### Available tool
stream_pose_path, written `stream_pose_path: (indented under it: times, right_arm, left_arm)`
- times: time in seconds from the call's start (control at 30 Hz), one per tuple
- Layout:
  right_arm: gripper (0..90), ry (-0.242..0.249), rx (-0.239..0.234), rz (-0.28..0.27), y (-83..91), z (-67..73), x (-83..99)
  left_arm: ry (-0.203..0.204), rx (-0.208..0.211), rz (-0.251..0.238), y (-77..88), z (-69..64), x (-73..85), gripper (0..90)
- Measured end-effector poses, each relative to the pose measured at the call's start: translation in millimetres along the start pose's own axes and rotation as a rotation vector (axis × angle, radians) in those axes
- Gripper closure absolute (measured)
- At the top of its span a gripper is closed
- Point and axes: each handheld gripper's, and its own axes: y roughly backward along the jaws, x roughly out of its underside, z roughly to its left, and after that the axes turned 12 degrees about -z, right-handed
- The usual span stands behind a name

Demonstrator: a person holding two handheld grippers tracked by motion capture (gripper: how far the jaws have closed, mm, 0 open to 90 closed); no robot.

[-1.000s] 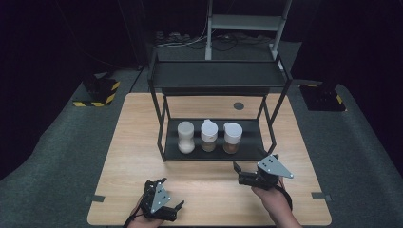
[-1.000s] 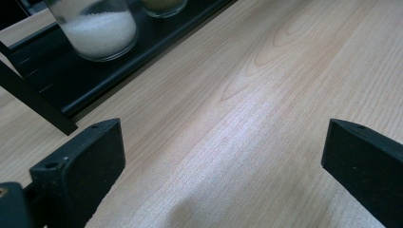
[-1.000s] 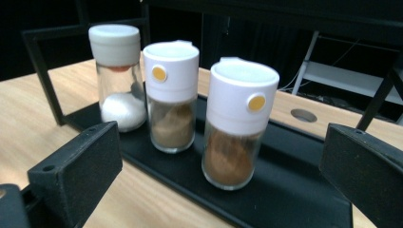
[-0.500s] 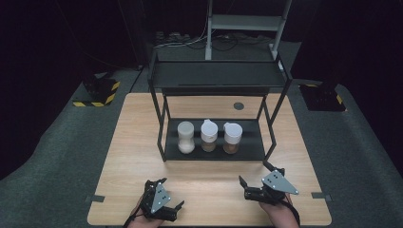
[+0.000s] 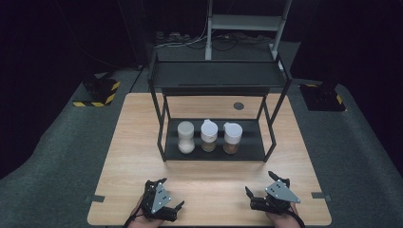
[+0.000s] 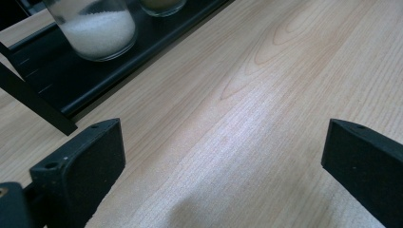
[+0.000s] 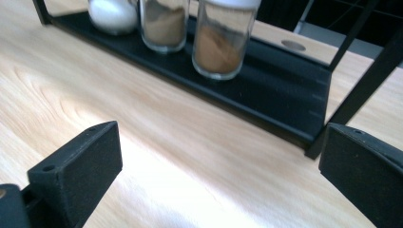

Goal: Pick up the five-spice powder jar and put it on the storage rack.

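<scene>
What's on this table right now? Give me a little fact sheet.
table: light wood
rack: black, two shelves
jars: three with white lids, in a row on the lower shelf
left jar: white grains
middle jar: brown powder
right jar: brown powder
left gripper: open, empty, near the table's front edge
right gripper: open, empty, near the front edge

My left tongs (image 5: pixel 170 195) and right tongs (image 5: pixel 266 185): black bodies, each topped with a grey three-cornered plate. Jaws are blocky matte black with small screw holes near the tips. Black cables trail back.
</scene>
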Motion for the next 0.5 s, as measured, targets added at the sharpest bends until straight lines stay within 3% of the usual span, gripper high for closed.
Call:
stream_pose_path:
  times: [0.2,0.5]
  right_arm:
    - [0.0,0.013,-0.003,0.05,-1.6,-0.2,10.0]
    - [0.0,0.025,-0.007,0.053,-2.0,0.5,10.1]
  left_arm:
    - [0.001,-0.001,-0.001,0.1,0.1,0.0,0.8]
    - [-0.007,0.001,0.001,0.1,-0.5,-0.1,0.8]
